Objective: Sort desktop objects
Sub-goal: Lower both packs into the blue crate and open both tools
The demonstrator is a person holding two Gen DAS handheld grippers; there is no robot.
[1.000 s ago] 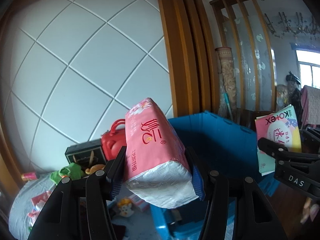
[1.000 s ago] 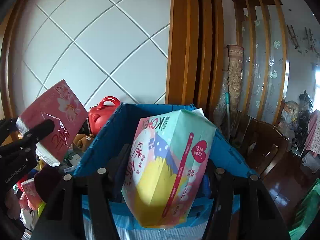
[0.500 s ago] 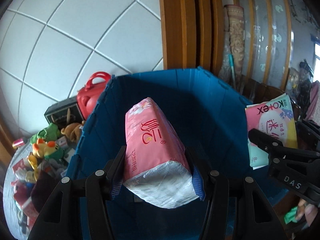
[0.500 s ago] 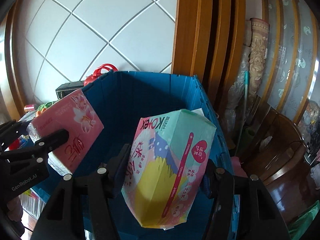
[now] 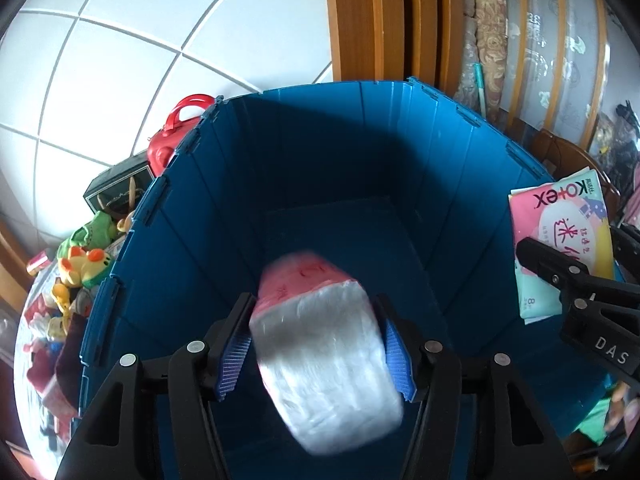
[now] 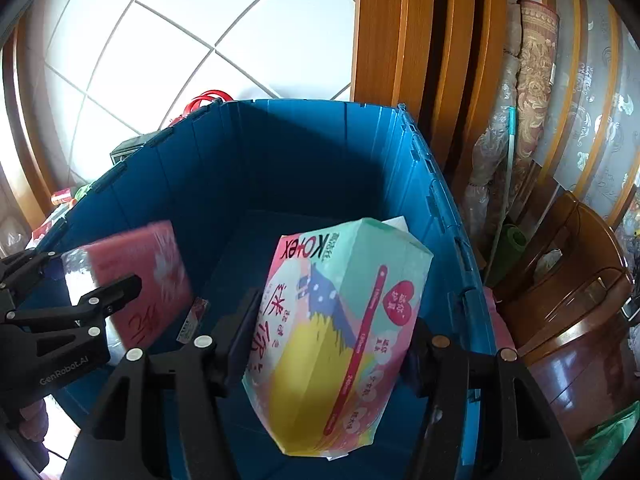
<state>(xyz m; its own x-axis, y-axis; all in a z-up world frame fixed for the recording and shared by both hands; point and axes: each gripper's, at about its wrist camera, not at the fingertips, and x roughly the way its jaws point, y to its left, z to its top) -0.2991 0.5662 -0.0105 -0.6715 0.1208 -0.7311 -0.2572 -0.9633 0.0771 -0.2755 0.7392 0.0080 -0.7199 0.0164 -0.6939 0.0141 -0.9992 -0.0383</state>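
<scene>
A pink tissue pack sits blurred between the fingers of my left gripper, tipped nose-down over the open blue crate; gaps show beside the blue pads, so the jaws look open. The pack also shows in the right wrist view. My right gripper is shut on a pastel Kotex pack and holds it over the crate. That pack also shows at the right of the left wrist view.
Plush toys, a red case and a dark box lie left of the crate. A white tiled wall stands behind. Wooden posts and a chair stand to the right.
Both grippers moved forward and tipped down over the crate. The left jaws have widened and the pink pack has tilted nose-down, blurred with motion.
</scene>
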